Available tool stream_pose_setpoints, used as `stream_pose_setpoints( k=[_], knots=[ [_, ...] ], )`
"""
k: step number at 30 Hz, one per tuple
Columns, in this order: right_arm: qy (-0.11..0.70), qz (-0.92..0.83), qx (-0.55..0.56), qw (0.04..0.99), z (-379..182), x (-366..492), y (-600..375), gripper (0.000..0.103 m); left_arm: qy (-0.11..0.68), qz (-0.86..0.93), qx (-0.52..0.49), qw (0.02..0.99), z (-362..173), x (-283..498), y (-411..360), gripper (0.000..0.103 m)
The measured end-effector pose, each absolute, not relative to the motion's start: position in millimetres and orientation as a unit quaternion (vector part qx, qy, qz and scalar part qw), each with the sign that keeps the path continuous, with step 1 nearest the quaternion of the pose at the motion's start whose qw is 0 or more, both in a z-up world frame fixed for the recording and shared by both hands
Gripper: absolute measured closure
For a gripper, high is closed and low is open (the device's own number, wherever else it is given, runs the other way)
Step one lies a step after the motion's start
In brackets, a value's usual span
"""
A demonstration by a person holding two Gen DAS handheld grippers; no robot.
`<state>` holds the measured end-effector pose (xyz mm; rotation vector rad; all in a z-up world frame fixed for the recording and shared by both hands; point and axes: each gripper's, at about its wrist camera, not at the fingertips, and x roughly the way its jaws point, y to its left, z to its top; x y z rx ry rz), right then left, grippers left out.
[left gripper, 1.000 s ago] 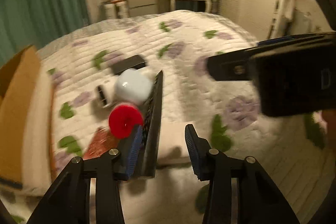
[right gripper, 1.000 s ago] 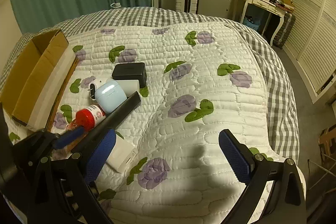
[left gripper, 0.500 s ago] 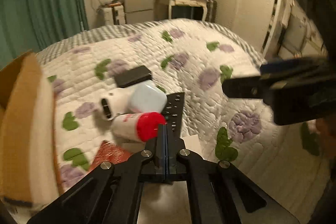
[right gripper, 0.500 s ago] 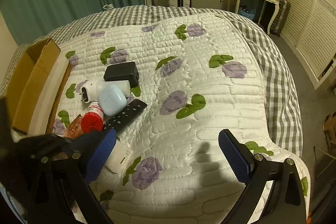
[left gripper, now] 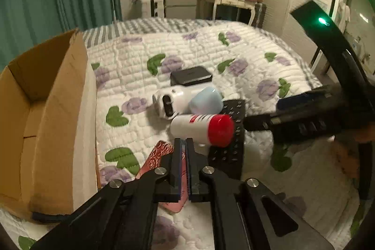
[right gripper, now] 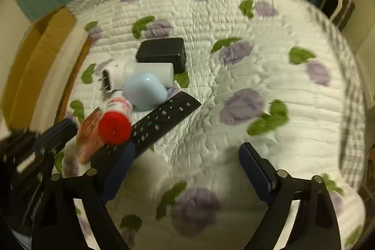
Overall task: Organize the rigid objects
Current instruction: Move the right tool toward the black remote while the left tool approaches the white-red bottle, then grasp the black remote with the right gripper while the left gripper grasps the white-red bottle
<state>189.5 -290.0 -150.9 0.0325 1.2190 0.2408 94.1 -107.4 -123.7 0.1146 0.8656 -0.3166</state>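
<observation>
Remote dropped onto quilt — left gripper fingers shut, empty; right gripper fingers wide, narrowing; labels unreadable.

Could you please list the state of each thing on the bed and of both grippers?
Cardboard box: open, upright.
Remote: lying flat, buttons up.
Red-capped bottle: on its side, cap on.
Black box: closed, flat.
Left gripper: shut, empty.
Right gripper: open, just been closing, nothing pressed.

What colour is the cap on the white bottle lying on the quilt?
Red; the cap shows best in the left wrist view.
</observation>
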Motion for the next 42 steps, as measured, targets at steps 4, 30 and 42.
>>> stream_pose_setpoints(
  k=[4,30,42],
  knots=[
    [0.581,0.108,0.0,0.807,-162.4,205.7,-276.0,0.015,0.429,-0.143,0.056,0.89,-131.6,96.0,-105.4,0.07],
    [0.554,0.142,0.031,0.82,-157.8,201.8,-265.0,0.083,0.475,-0.125,0.049,0.87,-143.9,94.7,-101.5,0.044],
    [0.519,0.127,0.009,0.845,-143.0,193.7,-279.6,0.084,0.464,-0.155,0.073,0.869,-140.5,107.2,-143.7,0.044]
  ],
)
